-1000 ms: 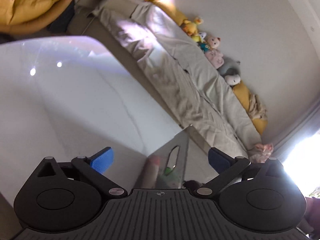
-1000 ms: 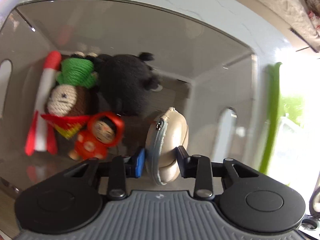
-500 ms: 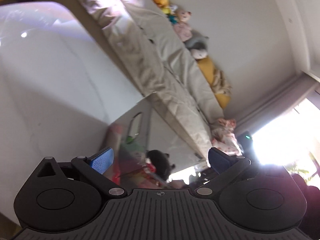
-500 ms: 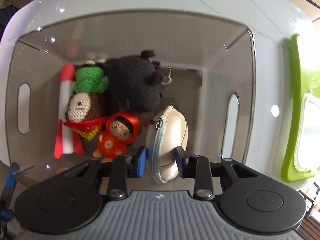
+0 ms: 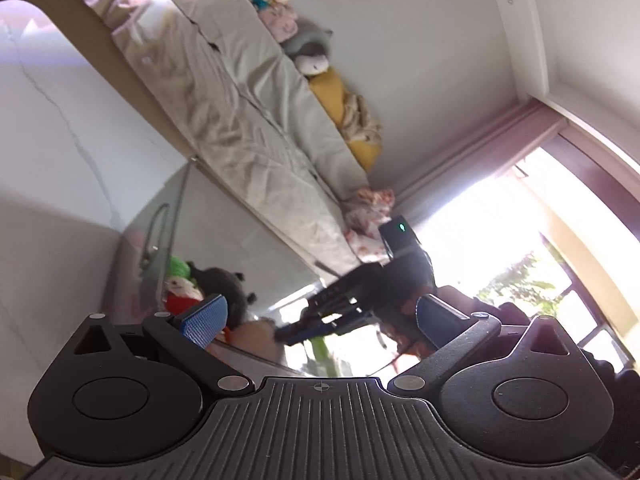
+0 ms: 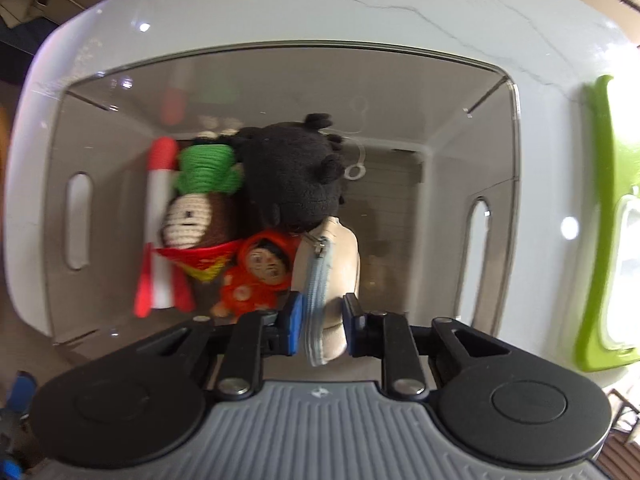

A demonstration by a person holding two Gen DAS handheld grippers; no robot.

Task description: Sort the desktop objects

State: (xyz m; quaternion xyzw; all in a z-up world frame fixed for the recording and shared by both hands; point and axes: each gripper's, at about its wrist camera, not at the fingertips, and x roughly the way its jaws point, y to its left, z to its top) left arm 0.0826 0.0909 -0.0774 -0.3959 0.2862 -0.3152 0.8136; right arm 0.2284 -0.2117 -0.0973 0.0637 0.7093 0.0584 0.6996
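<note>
Right wrist view: the right tongs pinch a soft beige pouch with a pale blue zipper, one blue pad on each side. The pouch hangs over the open top of a clear plastic box with rounded corners and a long slot handle in each end wall. Inside the box lie four toys, all packed to its left side. One is a fuzzy black plush with small round ears. One is a knitted brown doll with a green yarn hat and a red scarf. One is a little red hooded doll. One is a red and white rocket, long and thin. The box sits on a shiny white desk with thin grey veins like marble. A bright green tray lies just beside the box.

Left wrist view: the left tongs are spread wide and hold nothing. Past the desk is a bed with wrinkled beige sheets, and a row of stuffed animals along a plain white wall.
</note>
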